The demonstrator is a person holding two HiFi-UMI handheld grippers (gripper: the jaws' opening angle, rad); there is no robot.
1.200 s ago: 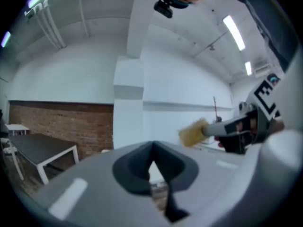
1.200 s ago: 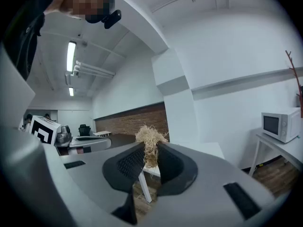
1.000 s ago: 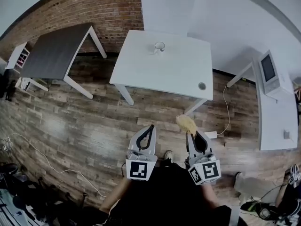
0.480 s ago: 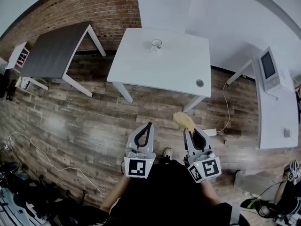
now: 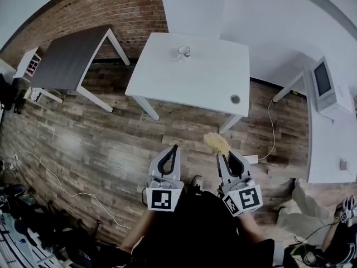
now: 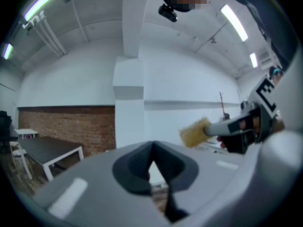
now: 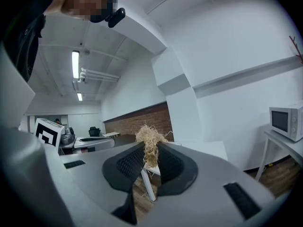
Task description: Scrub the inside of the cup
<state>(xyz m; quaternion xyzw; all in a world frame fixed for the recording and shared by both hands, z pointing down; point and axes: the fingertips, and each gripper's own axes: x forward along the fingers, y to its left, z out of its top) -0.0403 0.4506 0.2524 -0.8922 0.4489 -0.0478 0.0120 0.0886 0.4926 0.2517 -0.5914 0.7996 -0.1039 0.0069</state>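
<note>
A small white cup [image 5: 183, 52] stands near the far edge of the white table [image 5: 206, 88], well ahead of both grippers. My right gripper [image 5: 224, 154] is shut on a tan fibrous scrubber [image 5: 216, 143], whose tuft sticks out past the jaw tips [image 7: 150, 143]. The same scrubber [image 6: 194, 133] shows at the right of the left gripper view. My left gripper [image 5: 174, 148] is shut with nothing between its jaws [image 6: 152, 148]. Both grippers hang close to my body over the wooden floor, short of the table.
A dark table [image 5: 70, 60] stands to the left by the brick wall [image 5: 111, 7]. A white side table with a microwave [image 5: 326, 88] is at the right. The white table has a round cable hole [image 5: 235, 99]. Cables trail across the floor [image 5: 50, 177].
The view has shifted slightly; the table and cup sit a little higher and farther left in the frame. Both grippers keep their hold and stay close together.
</note>
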